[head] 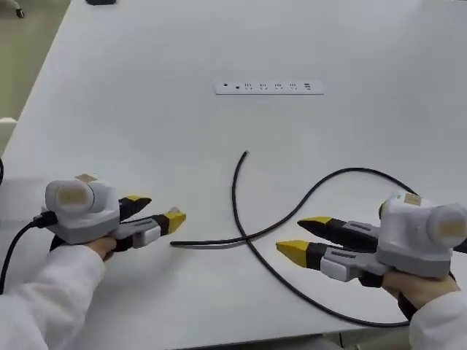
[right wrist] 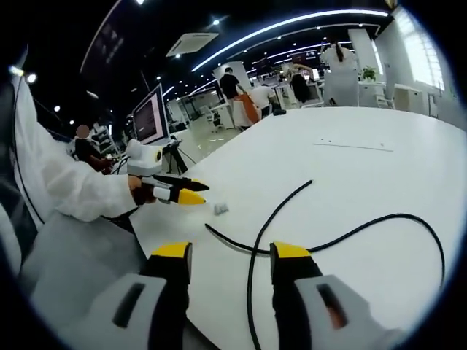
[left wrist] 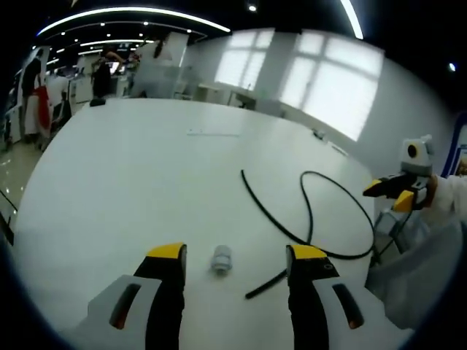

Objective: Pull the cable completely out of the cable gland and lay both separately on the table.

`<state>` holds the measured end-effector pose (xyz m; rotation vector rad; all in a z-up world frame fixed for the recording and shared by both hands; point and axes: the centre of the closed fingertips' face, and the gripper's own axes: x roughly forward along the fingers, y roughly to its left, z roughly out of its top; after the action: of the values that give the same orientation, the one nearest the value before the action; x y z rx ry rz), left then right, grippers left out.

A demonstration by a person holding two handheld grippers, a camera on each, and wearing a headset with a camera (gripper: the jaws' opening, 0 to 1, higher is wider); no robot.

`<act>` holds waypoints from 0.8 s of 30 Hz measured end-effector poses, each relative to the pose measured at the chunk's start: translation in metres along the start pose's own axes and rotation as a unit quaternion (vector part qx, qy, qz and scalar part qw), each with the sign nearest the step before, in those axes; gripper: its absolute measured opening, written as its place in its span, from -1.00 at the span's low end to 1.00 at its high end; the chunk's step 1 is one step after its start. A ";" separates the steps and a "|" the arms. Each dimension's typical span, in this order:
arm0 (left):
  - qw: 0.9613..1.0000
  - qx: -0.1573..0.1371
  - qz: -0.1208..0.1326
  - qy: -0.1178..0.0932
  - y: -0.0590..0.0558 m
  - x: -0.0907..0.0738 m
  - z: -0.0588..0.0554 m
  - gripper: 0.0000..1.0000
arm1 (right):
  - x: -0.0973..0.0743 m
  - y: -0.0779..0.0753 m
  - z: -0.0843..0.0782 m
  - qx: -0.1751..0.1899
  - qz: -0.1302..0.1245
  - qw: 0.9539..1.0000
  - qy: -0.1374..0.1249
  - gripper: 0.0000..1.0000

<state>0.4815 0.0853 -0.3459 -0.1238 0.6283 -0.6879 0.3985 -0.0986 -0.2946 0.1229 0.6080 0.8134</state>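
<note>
A black cable (head: 235,197) lies loose on the white table (head: 146,109), crossing over itself in a wide loop. One end of it (left wrist: 264,287) rests near my left gripper (left wrist: 237,255), which is open. A small white cable gland (left wrist: 221,259) lies on the table just ahead, between the jaws and apart from the cable. In the head view the left gripper (head: 159,209) is at the left and my right gripper (head: 299,235) at the right. The right gripper is open with empty jaws, its tips beside the cable crossing. The right gripper view shows the gland (right wrist: 219,208) by the left gripper (right wrist: 186,192), and the cable (right wrist: 284,200) ahead.
A white power strip (head: 268,88) lies flat further back on the table. The table's front edge runs close below both grippers. A dark object (head: 100,2) sits at the far edge. People and desks stand beyond the table in the gripper views.
</note>
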 end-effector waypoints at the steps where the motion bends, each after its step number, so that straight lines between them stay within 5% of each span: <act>1: 1.000 0.000 -0.004 -0.006 -0.005 -0.008 0.005 0.21 | -0.004 0.002 0.001 -0.005 0.001 1.000 0.002 -0.06; 6: 0.999 -0.001 -0.023 -0.033 -0.027 -0.051 0.030 0.45 | -0.027 0.006 -0.005 -0.030 -0.001 0.999 0.028 0.19; 9: 0.999 0.003 -0.026 -0.032 -0.036 -0.076 0.038 0.49 | -0.044 -0.002 -0.018 -0.043 -0.027 0.996 0.071 0.18; 18: 0.999 0.007 -0.032 -0.038 -0.061 -0.135 0.056 0.66 | -0.082 0.004 -0.006 -0.034 -0.047 0.997 0.047 0.37; 24: 0.999 0.009 -0.024 -0.032 -0.075 -0.165 0.047 0.68 | -0.099 0.015 0.004 -0.001 -0.042 0.998 0.036 0.52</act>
<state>0.3685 0.1259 -0.2022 -0.1451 0.5594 -0.7338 0.3388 -0.1583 -0.2413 0.0655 0.6765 0.7397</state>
